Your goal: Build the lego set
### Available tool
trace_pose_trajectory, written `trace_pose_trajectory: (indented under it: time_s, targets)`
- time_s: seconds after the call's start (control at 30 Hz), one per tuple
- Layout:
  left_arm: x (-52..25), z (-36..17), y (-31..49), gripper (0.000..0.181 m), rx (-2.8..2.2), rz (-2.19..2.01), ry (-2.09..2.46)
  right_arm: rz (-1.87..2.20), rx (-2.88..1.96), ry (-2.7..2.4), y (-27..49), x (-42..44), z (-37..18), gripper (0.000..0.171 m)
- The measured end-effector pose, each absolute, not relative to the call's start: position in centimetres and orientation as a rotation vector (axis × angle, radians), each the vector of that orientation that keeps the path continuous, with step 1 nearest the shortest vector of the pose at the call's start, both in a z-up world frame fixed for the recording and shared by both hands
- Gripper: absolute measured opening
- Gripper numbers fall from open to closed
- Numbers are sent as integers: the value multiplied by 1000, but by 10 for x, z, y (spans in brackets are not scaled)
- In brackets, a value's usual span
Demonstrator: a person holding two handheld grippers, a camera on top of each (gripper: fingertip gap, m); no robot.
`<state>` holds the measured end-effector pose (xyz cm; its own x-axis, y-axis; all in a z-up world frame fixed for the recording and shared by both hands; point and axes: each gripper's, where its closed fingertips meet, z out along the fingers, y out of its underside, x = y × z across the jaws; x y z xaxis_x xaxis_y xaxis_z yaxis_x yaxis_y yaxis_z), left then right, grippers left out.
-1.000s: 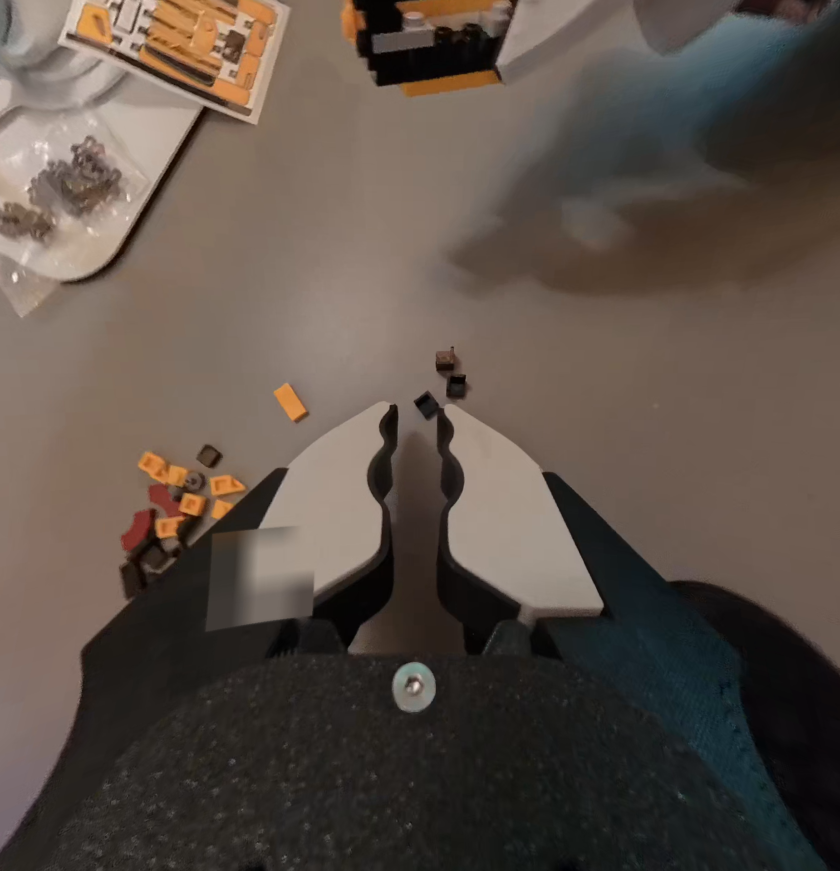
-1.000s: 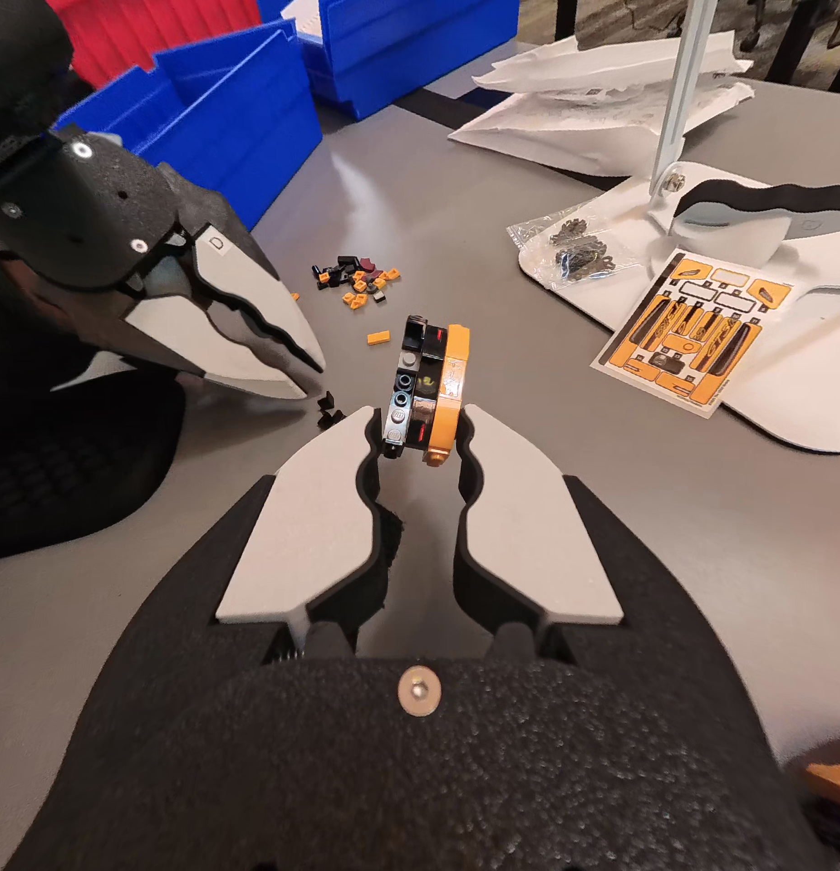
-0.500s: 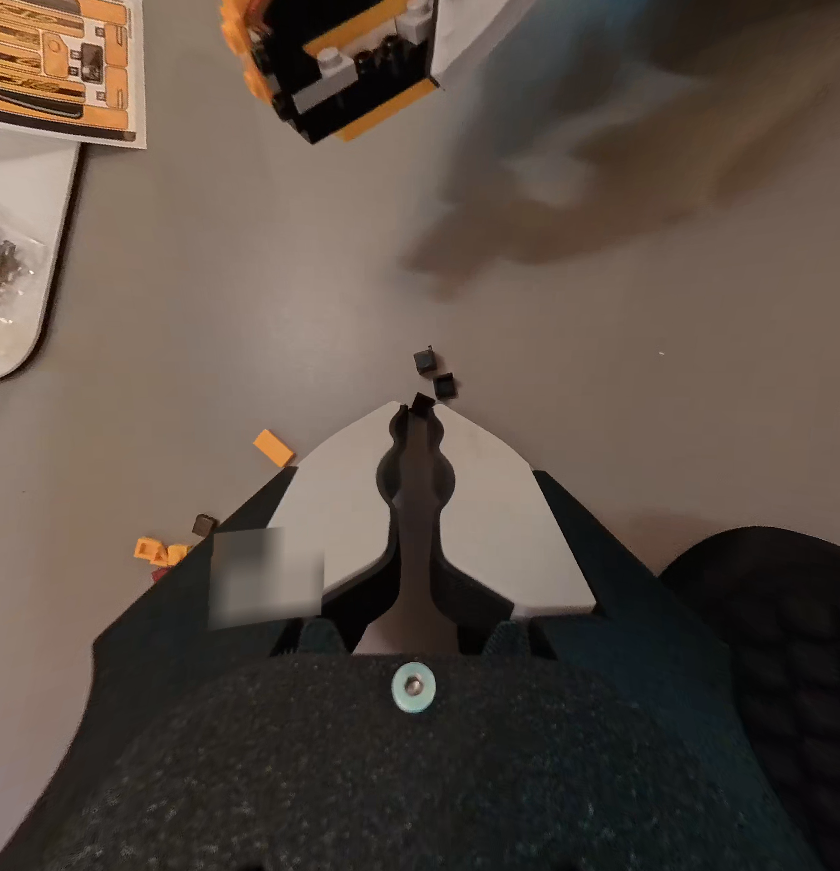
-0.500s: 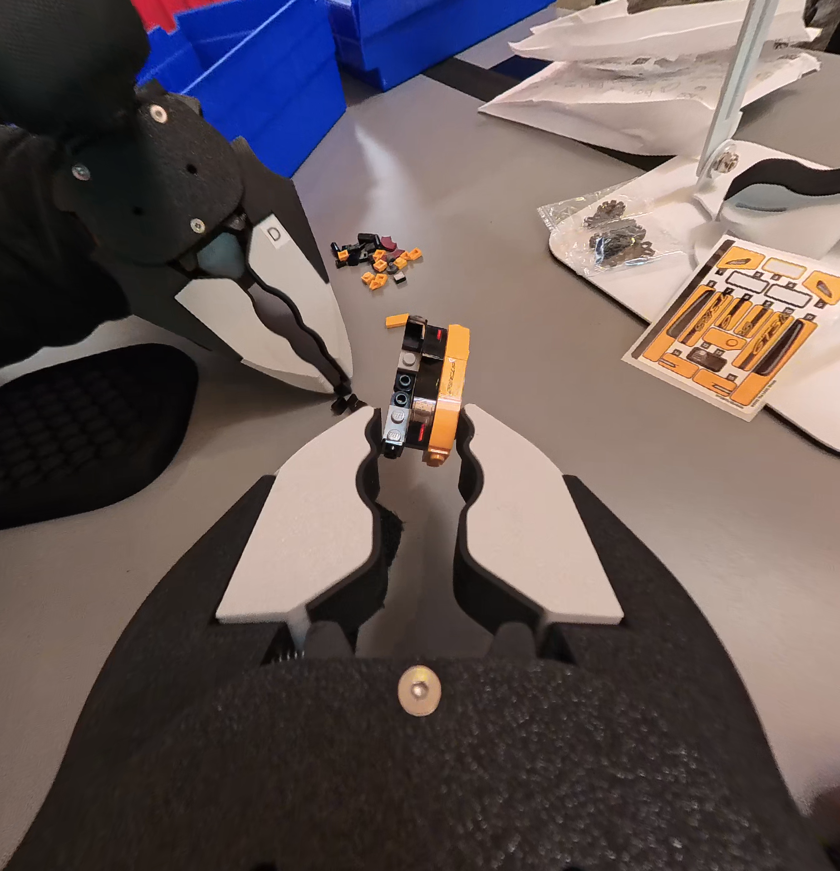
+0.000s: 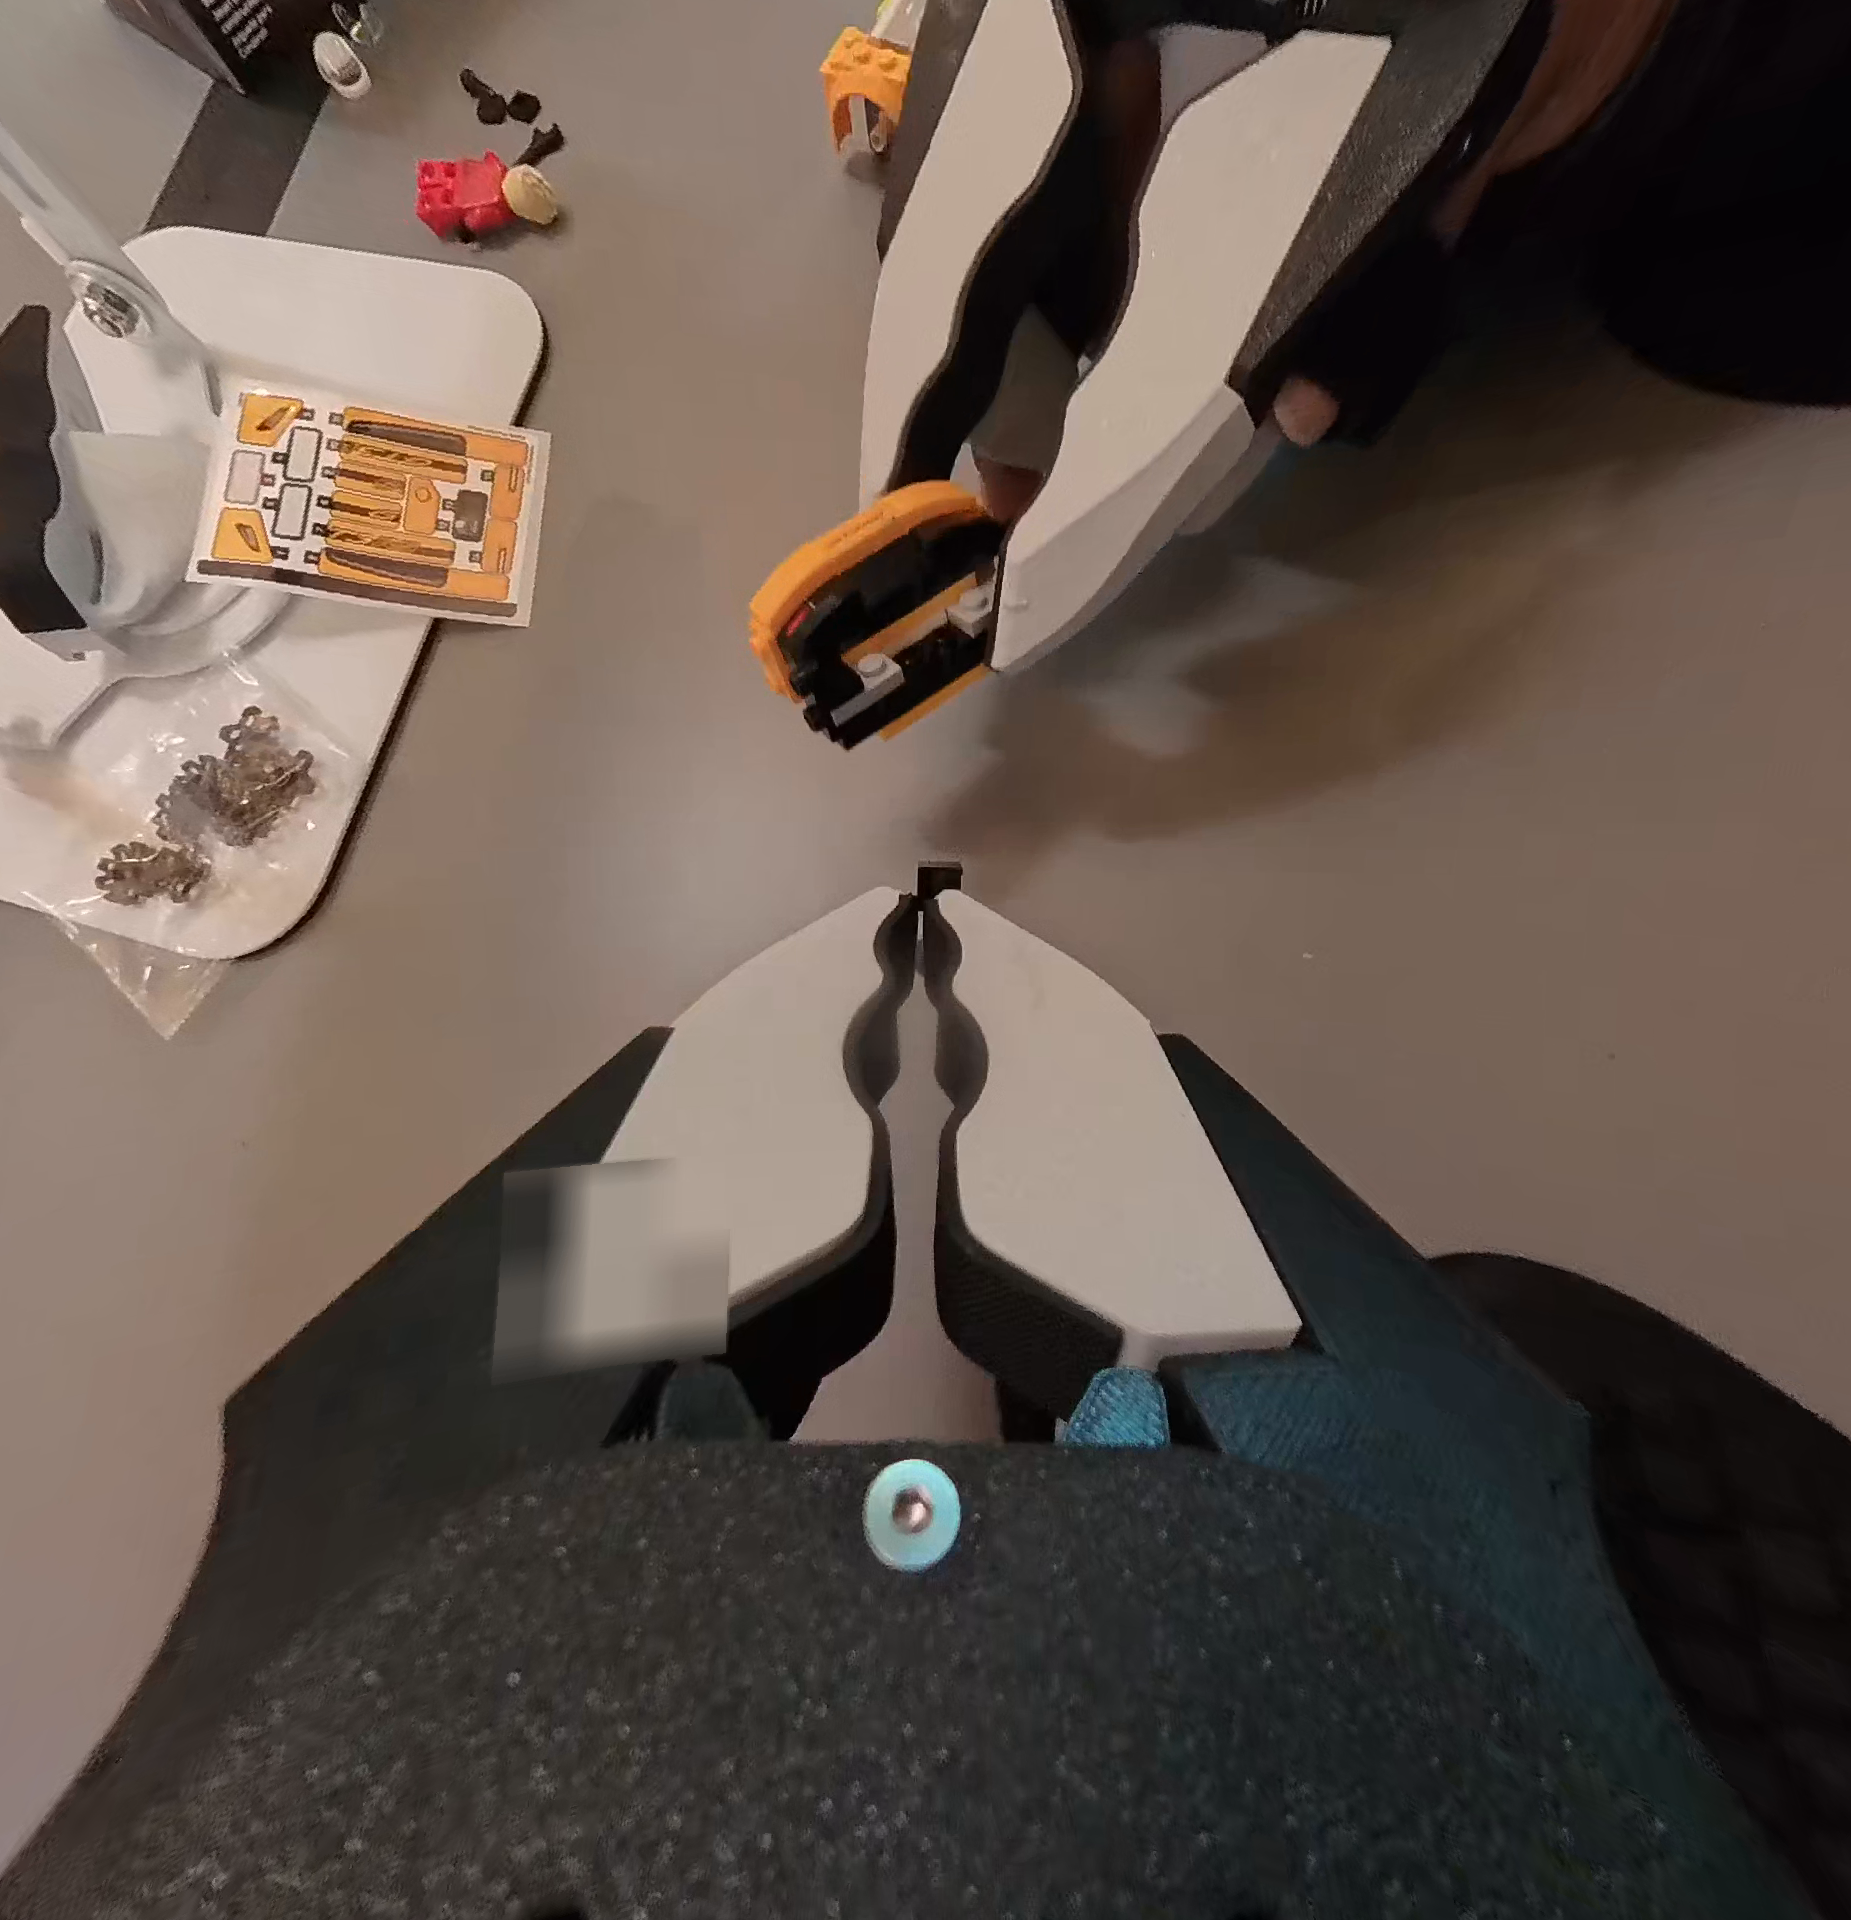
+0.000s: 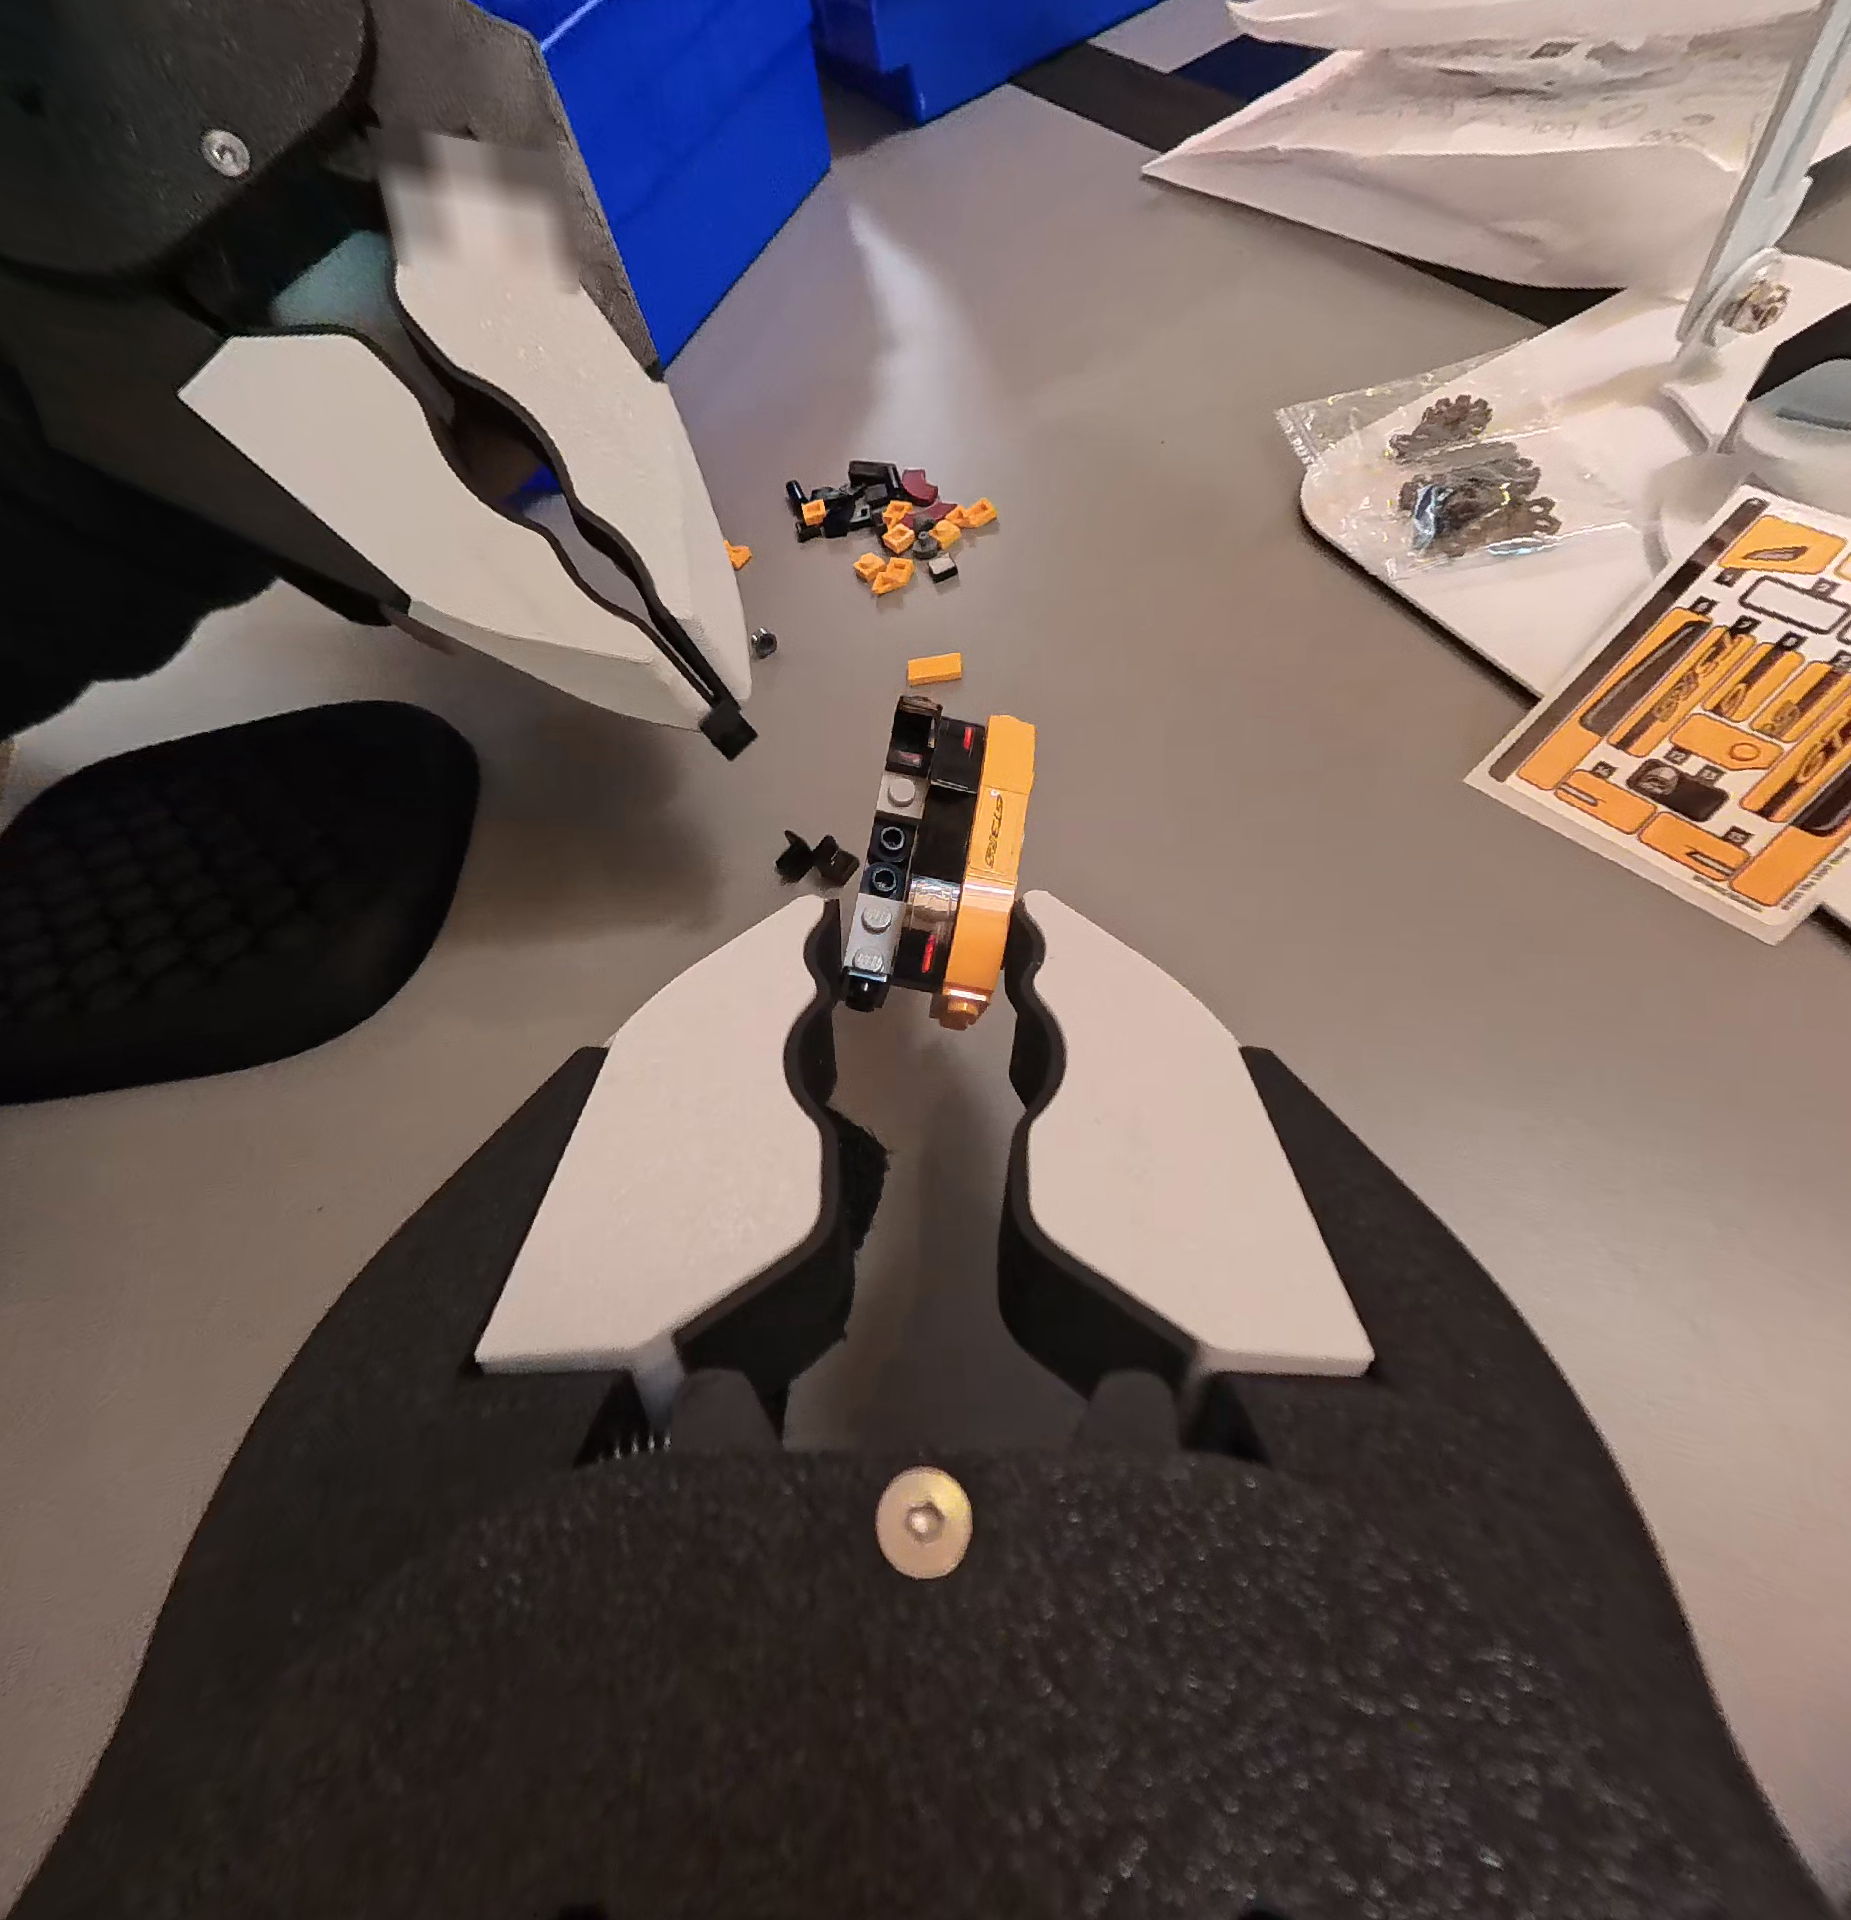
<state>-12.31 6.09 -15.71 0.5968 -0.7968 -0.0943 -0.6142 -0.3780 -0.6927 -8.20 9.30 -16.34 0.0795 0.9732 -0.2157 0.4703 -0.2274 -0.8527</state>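
- Grey matte tabletop (image 6: 1264, 727) fills both views, with blue plastic bins (image 6: 692, 135) at the far left edge in the right wrist view.
- Left gripper (image 6: 729, 727), at left in that view, hangs above the table, fingers pressed together on a tiny black square lego piece (image 6: 731, 730) at their very tips.
- Two more small black lego pieces (image 6: 817, 860) lie on the table just below it.
- Right gripper (image 6: 916, 935), at centre, pinches the near end of a partly built orange-and-black lego car section (image 6: 942, 831), held clear of the table.
- Its long axis runs away from the right gripper; the studded grey-and-black face turns left, the smooth orange side right.
- Judged light, rigid and slippery; layers may pop apart, so flat outer faces are the safest hold.
- Loose orange, black and dark red lego bits (image 6: 900, 525) sit beyond.
- Orange sticker sheet (image 6: 1721, 769) lies at right.
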Motion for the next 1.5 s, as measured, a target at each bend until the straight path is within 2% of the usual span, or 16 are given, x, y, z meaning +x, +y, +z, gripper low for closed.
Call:
trace_pose_trajectory:
  time_s: [0.47,0.93,1.5]
  targets:
    - [-104,-153,79,1,-2179,-398,880,1014,-1761,-1487,88,-84,-171,30]
    - [-101,-164,83,1,-2248,-249,933,977,-1791,-1513,88,-83,-178,30]
    - [-104,-170,81,1,-2328,-286,850,969,-1828,-1526,88,-81,-184,30]
